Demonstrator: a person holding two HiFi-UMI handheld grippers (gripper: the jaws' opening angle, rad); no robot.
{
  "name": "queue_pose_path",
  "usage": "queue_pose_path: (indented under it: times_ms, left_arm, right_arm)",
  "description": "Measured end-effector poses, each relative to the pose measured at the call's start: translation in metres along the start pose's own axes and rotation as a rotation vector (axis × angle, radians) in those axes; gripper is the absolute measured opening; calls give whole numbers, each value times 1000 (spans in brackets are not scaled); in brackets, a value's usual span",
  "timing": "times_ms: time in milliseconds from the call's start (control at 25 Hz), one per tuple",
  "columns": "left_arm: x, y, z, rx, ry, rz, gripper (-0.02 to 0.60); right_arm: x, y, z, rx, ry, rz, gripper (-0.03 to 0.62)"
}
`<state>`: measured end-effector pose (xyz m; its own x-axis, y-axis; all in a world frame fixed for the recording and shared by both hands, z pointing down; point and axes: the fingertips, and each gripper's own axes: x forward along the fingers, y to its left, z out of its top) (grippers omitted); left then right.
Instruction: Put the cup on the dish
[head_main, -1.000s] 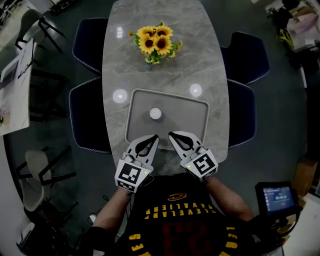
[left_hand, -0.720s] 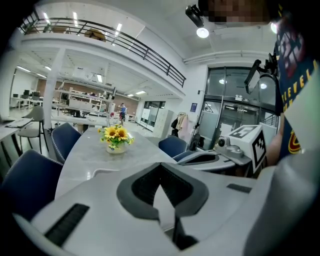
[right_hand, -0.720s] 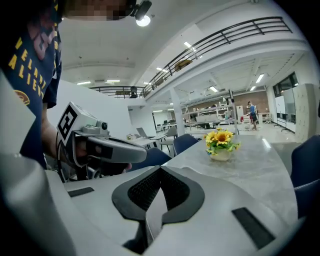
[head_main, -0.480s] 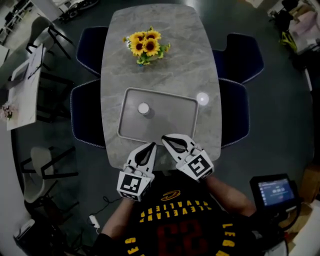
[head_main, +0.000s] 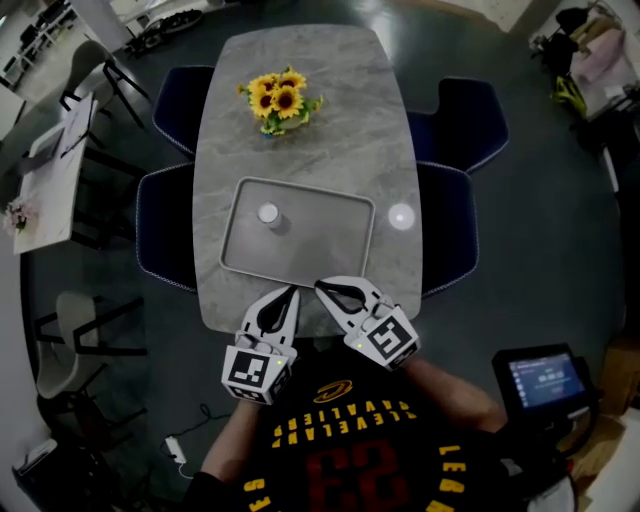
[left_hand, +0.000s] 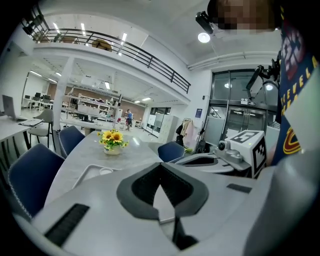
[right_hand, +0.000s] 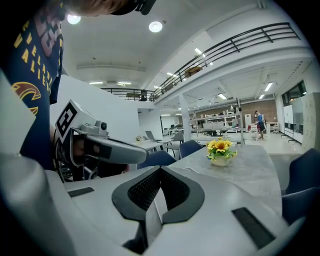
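Both claws have drawn back toward you since a second ago: your left claw (head_main: 290, 292) and right claw (head_main: 320, 287) now hang over the near edge of the grey marble desk (head_main: 300, 140), clear of the dish (head_main: 325, 238), each with its jaws pressed together on nothing. Your cup (head_main: 268, 213) stands upright in the dish's left half, well apart from both. Sunflowers (head_main: 277, 98) sit beyond the dish; blue chairs (head_main: 165, 240) flank the desk on a dark floor, in a hall with a railed balcony (left_hand: 125, 47).

A grey marble table (head_main: 330, 130) stands on dark floor (head_main: 560, 240), blue chairs (head_main: 165, 225) tucked alongside (two each side); a railed mezzanine (left_hand: 125, 50) overhead.
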<state>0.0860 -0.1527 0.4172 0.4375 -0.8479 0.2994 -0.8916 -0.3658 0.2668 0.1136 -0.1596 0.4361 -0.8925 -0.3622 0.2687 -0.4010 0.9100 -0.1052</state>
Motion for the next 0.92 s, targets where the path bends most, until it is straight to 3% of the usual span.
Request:
queue_pose_path:
  times_ms: [360, 680, 920]
  left_arm:
    - [-9, -15, -7, 10, -35, 46, 0]
    - [-15, -19, -40, 8, -41, 84, 0]
    - [-48, -98, -29, -25, -30, 94, 1]
  right_arm:
    - [-14, 11, -6, -47, 3, 47, 8]
    - [-24, 16, -22, -58, -1, 75, 6]
    - [-97, 49, -14, -66, 0, 86, 8]
